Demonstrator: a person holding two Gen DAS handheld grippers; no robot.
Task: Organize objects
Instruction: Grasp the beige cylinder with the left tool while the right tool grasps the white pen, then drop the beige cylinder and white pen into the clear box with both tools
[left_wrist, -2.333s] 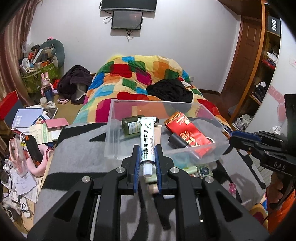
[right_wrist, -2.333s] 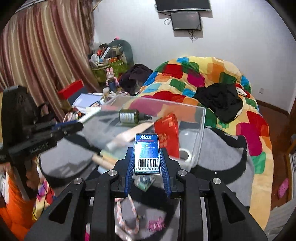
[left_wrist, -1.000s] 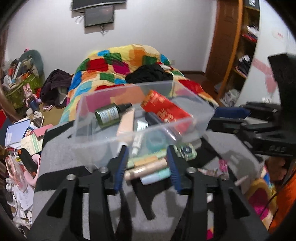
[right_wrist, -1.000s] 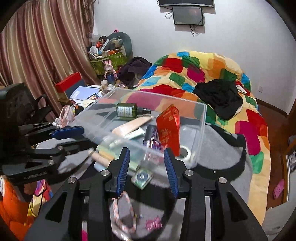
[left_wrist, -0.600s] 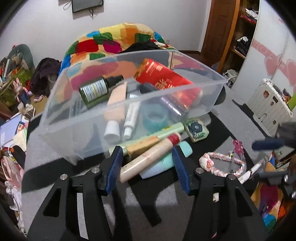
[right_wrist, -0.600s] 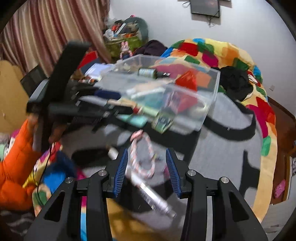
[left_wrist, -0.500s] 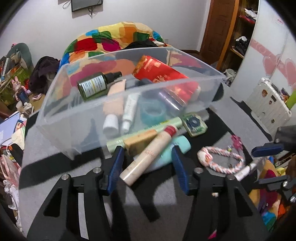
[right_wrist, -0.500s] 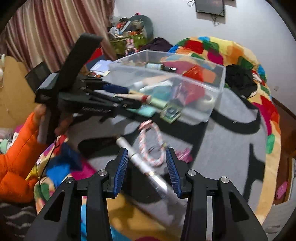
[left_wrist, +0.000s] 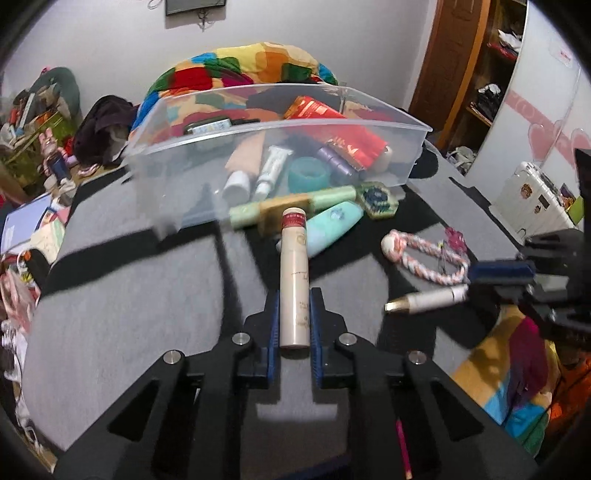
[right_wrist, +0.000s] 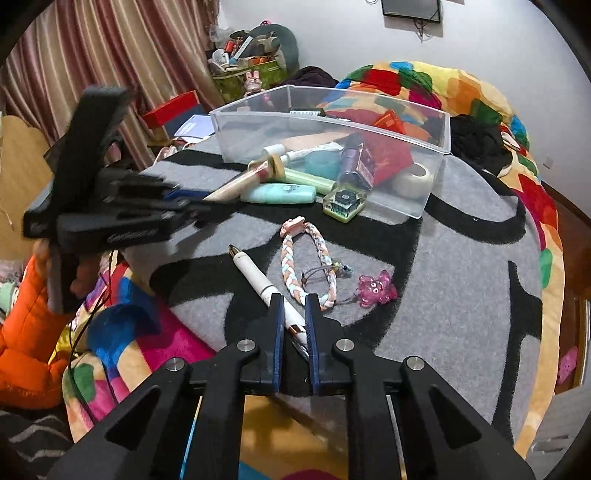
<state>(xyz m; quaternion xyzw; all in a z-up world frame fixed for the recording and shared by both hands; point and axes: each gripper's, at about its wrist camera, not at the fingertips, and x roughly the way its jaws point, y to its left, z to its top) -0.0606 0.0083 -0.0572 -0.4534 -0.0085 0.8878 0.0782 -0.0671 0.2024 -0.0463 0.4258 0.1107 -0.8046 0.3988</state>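
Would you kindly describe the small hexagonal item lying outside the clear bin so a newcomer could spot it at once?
Find the clear plastic bin on the grey and black rug. Against its near wall, at the end of the mint tube, lies the hexagonal trinket. Unlike the tubes and the braided cord around it, it is a flat, yellow-green, see-through block with a dark centre.

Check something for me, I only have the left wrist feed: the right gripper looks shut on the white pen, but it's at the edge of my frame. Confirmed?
Observer: Yes. In the right wrist view the right gripper has its pads closed on the pen, near its back end.
Operator: Pen lifted or still down?
Observer: Can't tell; its gold tip points away over the grey mat.
Operator: Anything loose by it?
Observer: A braided cord lies just right of the pen, with a pink charm further right.
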